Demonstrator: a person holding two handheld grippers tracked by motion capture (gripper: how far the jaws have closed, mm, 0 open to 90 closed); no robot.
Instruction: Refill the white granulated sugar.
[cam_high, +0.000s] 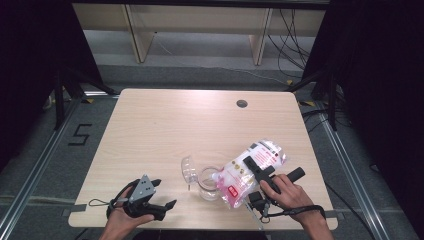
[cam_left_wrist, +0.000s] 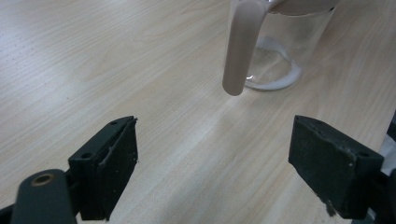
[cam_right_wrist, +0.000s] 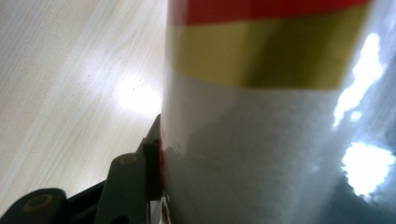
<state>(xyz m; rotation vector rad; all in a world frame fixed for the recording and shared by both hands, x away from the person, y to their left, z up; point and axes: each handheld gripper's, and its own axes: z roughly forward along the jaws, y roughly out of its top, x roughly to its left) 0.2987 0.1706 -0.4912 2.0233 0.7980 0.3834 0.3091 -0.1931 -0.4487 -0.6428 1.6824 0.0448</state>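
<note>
The right gripper (cam_high: 252, 167), held in the person's right hand (cam_high: 286, 192) near the near right corner of the worktop, is clamped on a clear plastic bag of white powder with red and gold printing (cam_high: 250, 170); in the right gripper view the bag (cam_right_wrist: 261, 140) presses flat against the one black jaw in sight, at lower left, and its red and gold band runs across the top. The bag lies tilted across the gripper, its upper end pointing toward the right edge of the pale wooden worktop (cam_high: 165, 125) and its lower mouth end leaning down to the rim of a clear glass jug with a handle (cam_high: 207, 182), which stands just left of the bag, close to the near edge at about its middle. Its hinged clear lid (cam_high: 189, 169) stands open on the left side. A white layer covers the jug's bottom (cam_left_wrist: 275, 74). The left gripper (cam_high: 165, 195), in the person's left hand (cam_high: 125, 215), rests near the near left corner, well apart from the bag; its jaws stand wide apart over bare wood, aimed at the jug's handle (cam_left_wrist: 240, 46). A small dark round hole (cam_high: 242, 103) sits near the far edge.
</note>
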